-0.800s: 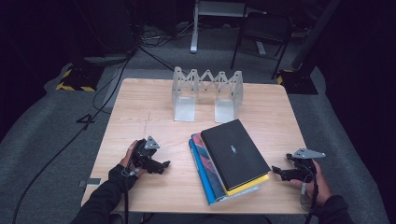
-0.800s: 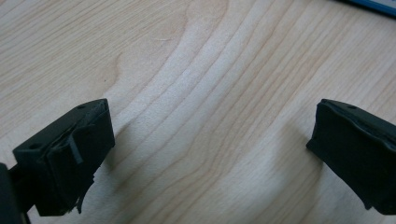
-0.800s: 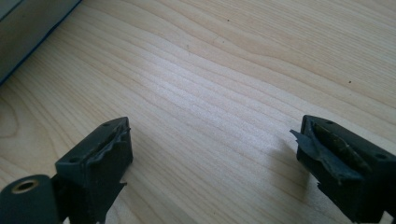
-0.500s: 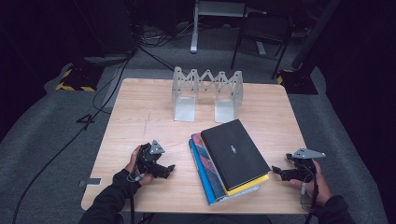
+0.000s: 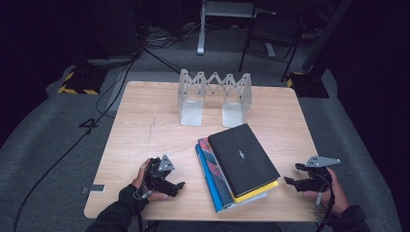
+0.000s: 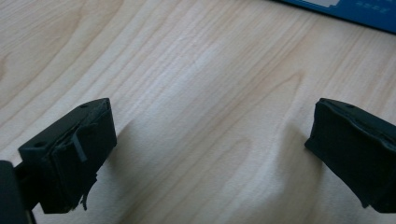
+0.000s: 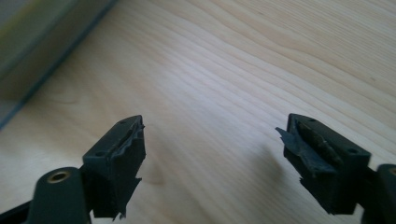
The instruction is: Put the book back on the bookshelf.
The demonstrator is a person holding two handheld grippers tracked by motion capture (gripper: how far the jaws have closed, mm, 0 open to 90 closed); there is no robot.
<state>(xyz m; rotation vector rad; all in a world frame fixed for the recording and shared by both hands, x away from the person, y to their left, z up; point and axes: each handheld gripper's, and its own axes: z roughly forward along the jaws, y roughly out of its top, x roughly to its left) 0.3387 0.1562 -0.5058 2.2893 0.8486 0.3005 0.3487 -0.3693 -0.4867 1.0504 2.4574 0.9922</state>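
Nothing is picked up yet — the stack of books topped by a black hardcover point(image 5: 244, 158) lies flat on the light wooden table point(image 5: 145, 121), in front of the grey folding metal rack point(image 5: 215, 94). Flanking the stack, the left hand-held gripper point(image 5: 180, 185) and right hand-held gripper point(image 5: 288, 181) both gape wide, empty — every book remains to be moved.
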